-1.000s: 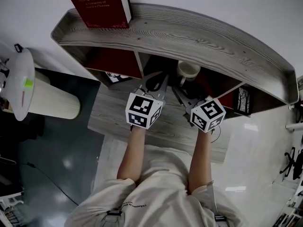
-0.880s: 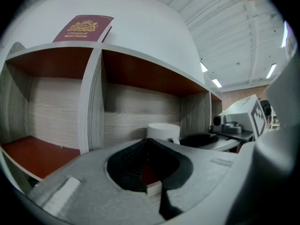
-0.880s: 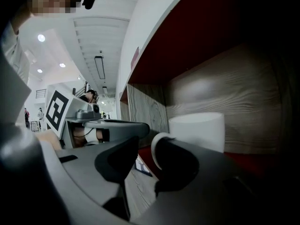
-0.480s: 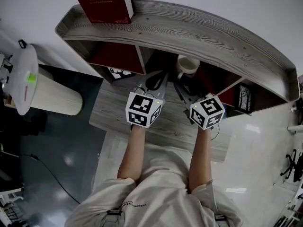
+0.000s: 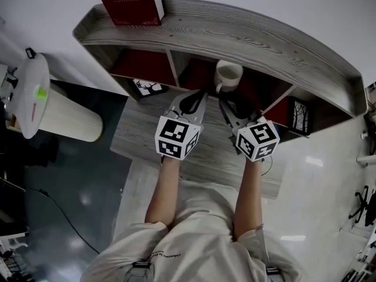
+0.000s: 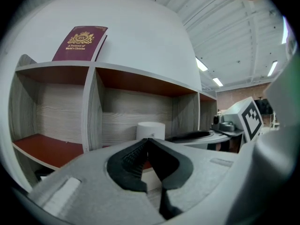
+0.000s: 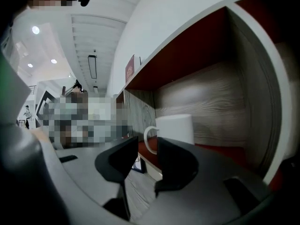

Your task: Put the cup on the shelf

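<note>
The cup point(image 5: 228, 75) stands in the middle bay of the shelf point(image 5: 247, 37), seemingly released, so placing looks done: the right gripper point(image 5: 234, 106) has just been opening its jaws, which hold nothing, the left gripper point(image 5: 192, 100) is pressed together, and only backing away remains.

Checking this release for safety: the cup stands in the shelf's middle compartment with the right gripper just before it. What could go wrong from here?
The right gripper has just been opening its jaws, nothing between them, but the handle of the cup sits just beyond them; a sideways move could hook it and tip the cup. The cup seems near the front edge of the shelf, so a nudge might drop it.
</note>
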### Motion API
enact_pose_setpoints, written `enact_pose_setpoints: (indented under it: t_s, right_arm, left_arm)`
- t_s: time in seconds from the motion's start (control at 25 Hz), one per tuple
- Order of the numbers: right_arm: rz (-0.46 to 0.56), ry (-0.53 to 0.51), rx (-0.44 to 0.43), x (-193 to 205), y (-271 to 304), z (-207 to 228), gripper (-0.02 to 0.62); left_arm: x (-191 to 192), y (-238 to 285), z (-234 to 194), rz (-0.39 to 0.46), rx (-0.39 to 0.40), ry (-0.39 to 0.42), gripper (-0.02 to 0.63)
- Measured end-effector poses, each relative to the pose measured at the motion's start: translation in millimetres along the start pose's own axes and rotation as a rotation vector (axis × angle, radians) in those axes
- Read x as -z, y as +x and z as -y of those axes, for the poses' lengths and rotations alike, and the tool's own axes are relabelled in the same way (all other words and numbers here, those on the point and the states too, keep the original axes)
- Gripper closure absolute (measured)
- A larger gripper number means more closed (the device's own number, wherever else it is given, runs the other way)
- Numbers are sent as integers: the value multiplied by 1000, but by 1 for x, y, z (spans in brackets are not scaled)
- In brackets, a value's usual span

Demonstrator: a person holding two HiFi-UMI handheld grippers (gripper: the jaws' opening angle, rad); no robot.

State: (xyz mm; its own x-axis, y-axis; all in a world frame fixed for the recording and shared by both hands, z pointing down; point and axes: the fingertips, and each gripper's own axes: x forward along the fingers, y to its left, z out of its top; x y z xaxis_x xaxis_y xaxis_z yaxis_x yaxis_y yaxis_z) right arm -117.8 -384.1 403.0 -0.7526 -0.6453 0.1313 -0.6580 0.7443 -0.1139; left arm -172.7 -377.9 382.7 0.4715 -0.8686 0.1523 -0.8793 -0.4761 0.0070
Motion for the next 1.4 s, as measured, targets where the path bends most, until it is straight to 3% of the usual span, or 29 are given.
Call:
enact_pose_setpoints:
  t_s: [0.64, 0.84, 1.2, 1.4]
  right_arm:
    - [47, 64, 161, 13, -68, 23, 491]
    - [131, 91, 198, 15, -92, 21, 523]
    - [165, 54, 134, 5, -119, 7, 572]
    - [142, 3, 85, 4, -131, -10, 578]
  left_arm:
    - [32, -28, 51, -69, -25, -13, 597]
    - [41, -51, 62, -71, -65, -21, 597]
    - [41, -75, 90, -35, -101, -11, 597]
    - [26, -90, 97, 36, -156, -10, 597]
